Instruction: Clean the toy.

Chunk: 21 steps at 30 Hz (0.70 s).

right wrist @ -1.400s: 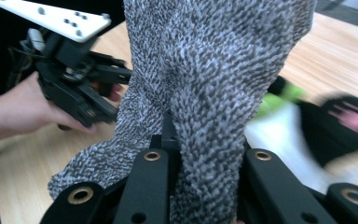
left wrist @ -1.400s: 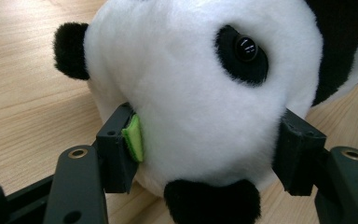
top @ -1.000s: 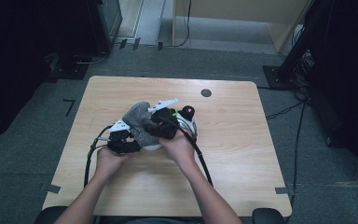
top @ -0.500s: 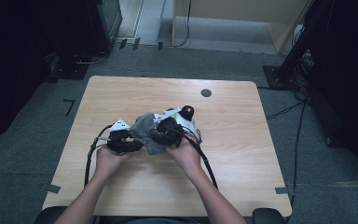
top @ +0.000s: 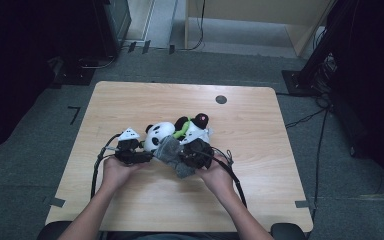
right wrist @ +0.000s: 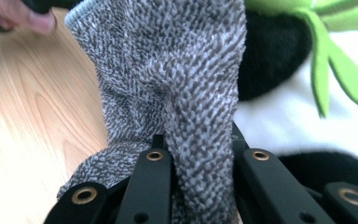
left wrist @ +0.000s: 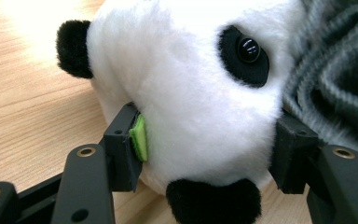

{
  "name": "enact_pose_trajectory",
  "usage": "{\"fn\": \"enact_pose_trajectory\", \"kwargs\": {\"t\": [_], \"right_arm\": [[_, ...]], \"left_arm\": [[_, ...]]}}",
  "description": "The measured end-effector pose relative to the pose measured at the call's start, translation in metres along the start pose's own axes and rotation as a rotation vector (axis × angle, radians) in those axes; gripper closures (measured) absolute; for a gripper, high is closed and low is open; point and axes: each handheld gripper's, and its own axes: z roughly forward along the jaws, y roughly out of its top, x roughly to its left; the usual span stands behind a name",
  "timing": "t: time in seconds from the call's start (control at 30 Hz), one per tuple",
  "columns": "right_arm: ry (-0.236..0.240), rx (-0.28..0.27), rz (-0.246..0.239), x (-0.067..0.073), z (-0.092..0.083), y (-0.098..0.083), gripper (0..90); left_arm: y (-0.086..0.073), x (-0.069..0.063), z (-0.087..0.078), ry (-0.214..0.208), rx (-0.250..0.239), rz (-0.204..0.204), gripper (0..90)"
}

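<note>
A black-and-white panda plush (top: 159,136) lies on the wooden table (top: 260,165), with a green leaf (top: 181,131) on its body. My left gripper (top: 147,156) is shut on the panda's head (left wrist: 191,102). Its green pad (left wrist: 140,137) presses into the white fur, and the jaws have just been closing on it. A grey knitted sock (top: 170,151) hangs just in front of the panda's head. My right gripper (top: 184,156) is shut on a fold of this sock (right wrist: 186,79), which stands up between the black jaws of the right gripper (right wrist: 200,149). Behind the sock are the panda's white fur (right wrist: 279,126) and the leaf (right wrist: 335,70).
A dark round cable hole (top: 221,99) sits near the table's far edge. Black cables trail from both grippers towards the person. The fingers of the other hand (right wrist: 23,14) show at the top left of the right gripper view. Bare wood lies on all sides.
My right gripper has moved down and towards the person with the grey sock. The sock has come off the panda's head, which now shows white. The left hand has stayed put.
</note>
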Motion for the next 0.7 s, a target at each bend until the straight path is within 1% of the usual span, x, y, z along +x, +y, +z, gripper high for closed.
{"fn": "enact_pose_trajectory", "kwargs": {"t": [0.17, 0.3, 0.4, 0.57, 0.67, 0.7], "right_arm": [[-0.046, -0.013, -0.028, 0.001, -0.006, -0.009, 79.8], [-0.069, -0.013, -0.027, -0.002, -0.012, -0.014, 79.6], [-0.077, -0.025, -0.004, -0.007, -0.018, -0.017, 79.7], [-0.056, -0.042, 0.073, -0.024, -0.03, -0.026, 79.7], [-0.046, -0.045, 0.103, -0.032, -0.034, -0.03, 79.7], [-0.044, -0.049, 0.106, -0.034, -0.036, -0.031, 79.7]], "left_arm": [[0.0, 0.0, 0.0, 0.001, 0.001, -0.003, 38.4], [0.0, 0.0, 0.0, -0.003, 0.002, -0.012, 38.3], [0.001, 0.001, 0.0, -0.007, 0.002, -0.026, 38.4], [0.001, -0.001, 0.0, -0.002, 0.005, -0.023, 38.6], [0.001, -0.001, 0.0, -0.002, 0.007, -0.022, 38.8], [0.001, -0.001, 0.0, -0.002, 0.007, -0.021, 38.9]]}}
